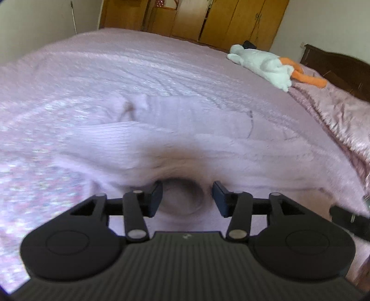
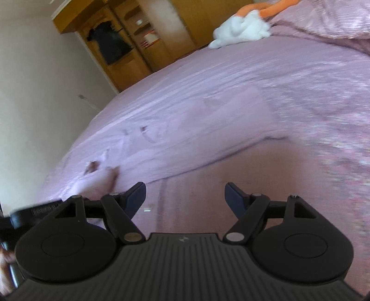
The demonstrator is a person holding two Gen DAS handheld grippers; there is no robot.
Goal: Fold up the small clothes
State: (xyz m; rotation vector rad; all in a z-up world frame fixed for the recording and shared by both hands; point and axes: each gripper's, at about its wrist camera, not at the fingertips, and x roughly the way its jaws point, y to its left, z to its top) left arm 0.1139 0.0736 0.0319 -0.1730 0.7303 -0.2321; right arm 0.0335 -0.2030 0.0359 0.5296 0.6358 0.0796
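Note:
A small pale pink ribbed garment [image 1: 161, 139] lies spread on the pink bedspread [image 1: 115, 64]. My left gripper [image 1: 187, 196] is open right over the garment's near edge, where a round dark fold shows between the fingers. In the right wrist view the garment [image 2: 185, 136] lies ahead and to the left. My right gripper [image 2: 185, 196] is open and empty just above the bedspread [image 2: 300, 92], short of the garment's near edge. The frames are blurred.
A white plush toy with orange legs [image 1: 266, 64] lies at the far right of the bed; it also shows in the right wrist view [image 2: 240, 30]. Wooden wardrobes [image 1: 231, 18] stand behind the bed. A dark headboard [image 1: 335, 67] is at right.

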